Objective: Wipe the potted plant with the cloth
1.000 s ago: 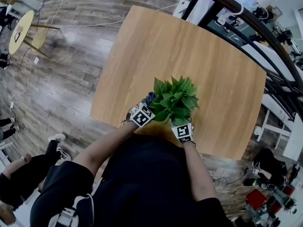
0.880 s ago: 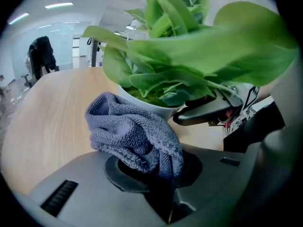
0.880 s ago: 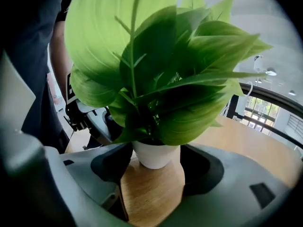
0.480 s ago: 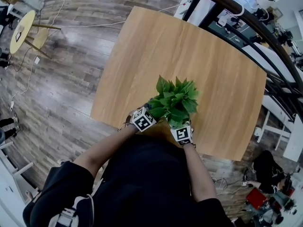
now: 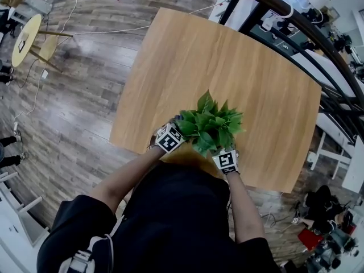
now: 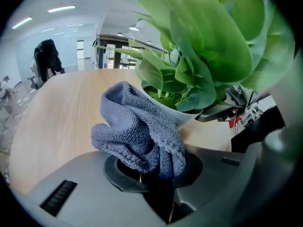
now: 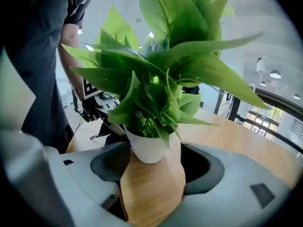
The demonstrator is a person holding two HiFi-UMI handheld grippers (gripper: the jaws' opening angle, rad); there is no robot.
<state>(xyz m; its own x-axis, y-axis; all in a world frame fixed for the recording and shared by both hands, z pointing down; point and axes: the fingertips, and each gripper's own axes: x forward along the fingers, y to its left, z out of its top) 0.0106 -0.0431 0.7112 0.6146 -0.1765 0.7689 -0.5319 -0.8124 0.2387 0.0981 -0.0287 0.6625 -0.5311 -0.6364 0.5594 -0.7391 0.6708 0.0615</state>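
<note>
A leafy green potted plant (image 5: pixel 213 124) in a white pot (image 7: pixel 149 145) stands near the front edge of the wooden table (image 5: pixel 227 61). My left gripper (image 5: pixel 170 136) is at the plant's left, shut on a bunched grey-blue cloth (image 6: pixel 137 136) that lies against the pot's rim (image 6: pixel 165 109) under the leaves. My right gripper (image 5: pixel 227 160) is at the plant's near right side; in the right gripper view it (image 7: pixel 154 167) is open, with the pot standing just ahead between its jaws and apart from both.
The table's front edge runs just below both grippers (image 5: pixel 187 155). A dark railing (image 5: pixel 296 21) and desks lie beyond the table's far right. A small round yellow table (image 5: pixel 23 36) stands on the wood floor at far left.
The right gripper has shifted a little to the right along the plant's near side. The leaves have swung to the right. The left gripper has stayed at the pot with the cloth.
</note>
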